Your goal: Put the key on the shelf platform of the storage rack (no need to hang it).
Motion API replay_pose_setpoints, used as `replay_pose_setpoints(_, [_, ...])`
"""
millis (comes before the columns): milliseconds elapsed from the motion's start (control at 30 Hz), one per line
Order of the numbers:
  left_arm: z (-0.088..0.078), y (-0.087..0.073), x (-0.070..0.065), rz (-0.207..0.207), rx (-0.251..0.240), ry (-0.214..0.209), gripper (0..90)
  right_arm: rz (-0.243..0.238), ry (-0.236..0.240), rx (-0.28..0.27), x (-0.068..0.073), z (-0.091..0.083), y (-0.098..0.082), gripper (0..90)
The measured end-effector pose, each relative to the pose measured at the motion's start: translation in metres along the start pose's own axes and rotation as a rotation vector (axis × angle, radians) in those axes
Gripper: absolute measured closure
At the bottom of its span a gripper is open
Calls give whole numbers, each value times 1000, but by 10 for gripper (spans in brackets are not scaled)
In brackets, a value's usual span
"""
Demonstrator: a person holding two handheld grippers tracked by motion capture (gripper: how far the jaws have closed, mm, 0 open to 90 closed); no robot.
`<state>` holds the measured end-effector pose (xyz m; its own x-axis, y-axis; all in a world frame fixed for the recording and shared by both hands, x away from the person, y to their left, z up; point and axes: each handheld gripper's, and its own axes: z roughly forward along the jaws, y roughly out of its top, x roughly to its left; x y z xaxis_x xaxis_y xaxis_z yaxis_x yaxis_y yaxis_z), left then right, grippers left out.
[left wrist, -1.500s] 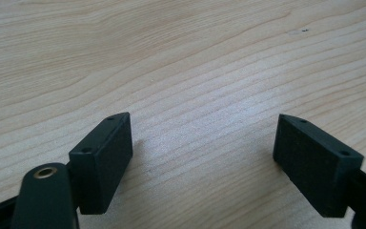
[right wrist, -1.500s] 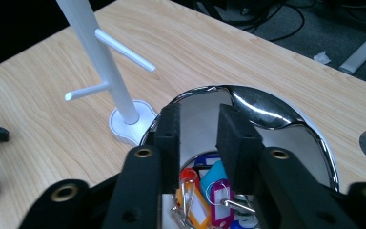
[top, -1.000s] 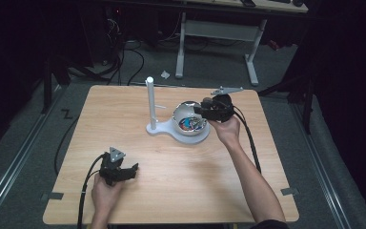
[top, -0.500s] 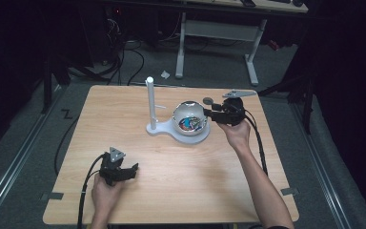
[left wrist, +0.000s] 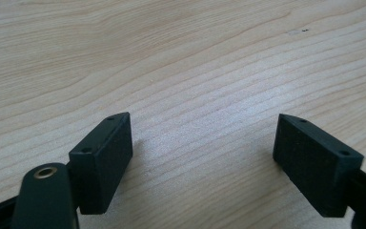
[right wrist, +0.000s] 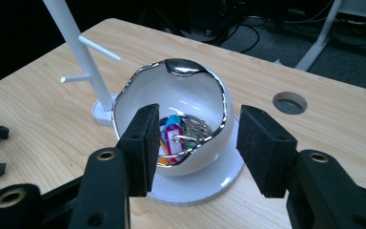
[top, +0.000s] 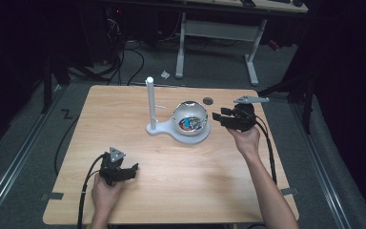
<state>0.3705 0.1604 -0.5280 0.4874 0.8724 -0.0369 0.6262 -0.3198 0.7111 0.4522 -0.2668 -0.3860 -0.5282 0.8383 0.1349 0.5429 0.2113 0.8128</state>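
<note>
The fingers of your right gripper (right wrist: 195, 148) had just been opening and stood wide and empty beside the bowl (right wrist: 171, 119) of key tags (right wrist: 174, 136) mid-surface, likely lined up for them, while your left gripper (top: 119, 171) rested wide, out of the way.

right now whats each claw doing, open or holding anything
Left claw: open, empty, low over the bare table.
Right claw: open, jaws have just been opening, nothing between them, beside the white bowl of key tags.
</note>
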Motion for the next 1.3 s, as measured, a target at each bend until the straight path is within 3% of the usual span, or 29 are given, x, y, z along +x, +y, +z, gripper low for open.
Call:
replay_pose_setpoints(533, [0, 0, 0, 0, 1, 1, 215, 0, -38, -58, -1, -42, -14, 502])
replay_pose_setpoints(733, [0, 0, 0, 0, 1, 0, 215, 4, -57, -51, -3, -55, -22, 501])
replay_pose_setpoints(1300, [0, 0, 0, 0, 0, 0, 215, 5, -61, -93, 10, -82, -43, 501])
